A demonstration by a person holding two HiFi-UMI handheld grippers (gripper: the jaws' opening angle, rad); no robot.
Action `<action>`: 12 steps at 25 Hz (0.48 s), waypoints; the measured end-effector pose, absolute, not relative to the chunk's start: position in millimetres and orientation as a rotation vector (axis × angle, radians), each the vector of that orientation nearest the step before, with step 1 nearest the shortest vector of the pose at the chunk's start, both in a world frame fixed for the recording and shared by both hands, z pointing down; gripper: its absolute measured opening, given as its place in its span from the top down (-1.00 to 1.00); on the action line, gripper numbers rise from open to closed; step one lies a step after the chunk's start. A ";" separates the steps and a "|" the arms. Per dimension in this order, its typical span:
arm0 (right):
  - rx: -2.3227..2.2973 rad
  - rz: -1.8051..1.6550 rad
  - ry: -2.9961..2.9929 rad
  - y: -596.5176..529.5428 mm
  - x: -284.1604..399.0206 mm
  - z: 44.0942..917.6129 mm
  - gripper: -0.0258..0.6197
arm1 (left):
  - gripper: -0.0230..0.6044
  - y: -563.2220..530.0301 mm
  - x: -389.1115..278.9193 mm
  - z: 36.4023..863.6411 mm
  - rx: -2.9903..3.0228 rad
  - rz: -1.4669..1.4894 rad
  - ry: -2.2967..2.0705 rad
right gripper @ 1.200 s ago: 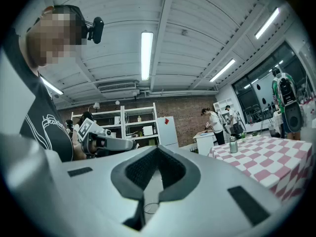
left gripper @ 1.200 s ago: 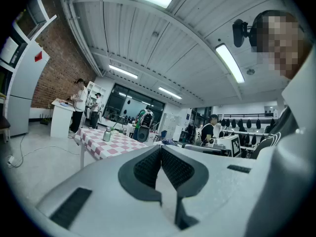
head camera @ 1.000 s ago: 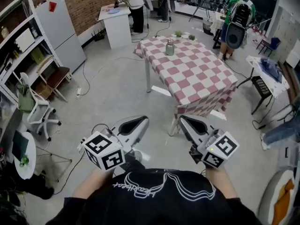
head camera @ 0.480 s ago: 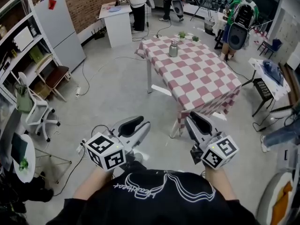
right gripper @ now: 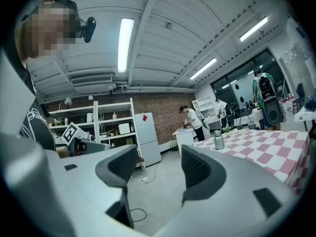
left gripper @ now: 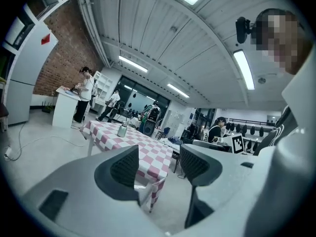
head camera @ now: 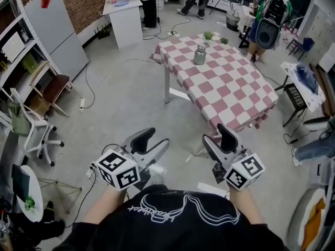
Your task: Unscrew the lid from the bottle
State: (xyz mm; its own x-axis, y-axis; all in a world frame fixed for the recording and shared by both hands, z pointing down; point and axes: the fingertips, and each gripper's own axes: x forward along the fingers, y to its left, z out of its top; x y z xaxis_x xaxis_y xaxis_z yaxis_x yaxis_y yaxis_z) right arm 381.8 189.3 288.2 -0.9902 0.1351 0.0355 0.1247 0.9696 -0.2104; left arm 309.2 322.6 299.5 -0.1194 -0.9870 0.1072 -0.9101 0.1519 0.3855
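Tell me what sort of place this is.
Probably a shared workshop or lab rather than a home. It has a bare concrete floor, open storage shelves beside a brick wall, and a lone table in a checked cloth holding a metal bottle.

Far ahead of the grey fingers [head camera: 142, 136], a table wears a cloth [head camera: 230, 88] of red and white squares. The bottle [head camera: 199, 54] on it is shiny silver. Just behind the fingers, two cubes [head camera: 118, 170] are white with black square marks. The shirt [head camera: 178, 218] is black with white wavy lines. The floor [head camera: 125, 98] is grey, and the wall [head camera: 94, 4] is red-brown brick.
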 end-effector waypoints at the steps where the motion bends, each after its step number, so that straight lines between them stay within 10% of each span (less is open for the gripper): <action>1: -0.185 0.323 -3.066 187.1 369.5 289.3 0.06 | 0.12 321.7 296.6 301.5 1.826 -0.320 -2.088; 12: -0.034 0.301 -3.031 187.7 253.9 299.3 -0.05 | -0.06 337.1 167.6 320.7 1.872 -0.116 -2.129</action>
State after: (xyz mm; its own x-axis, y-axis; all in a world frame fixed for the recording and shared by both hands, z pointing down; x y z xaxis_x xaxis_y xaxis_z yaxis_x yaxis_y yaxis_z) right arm 253.9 187.7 299.3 -0.9952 0.0313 0.0924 0.0126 0.9803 -0.1970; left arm 167.6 337.1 320.7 -0.1037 -0.9796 0.1721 -0.9551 0.1463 0.2576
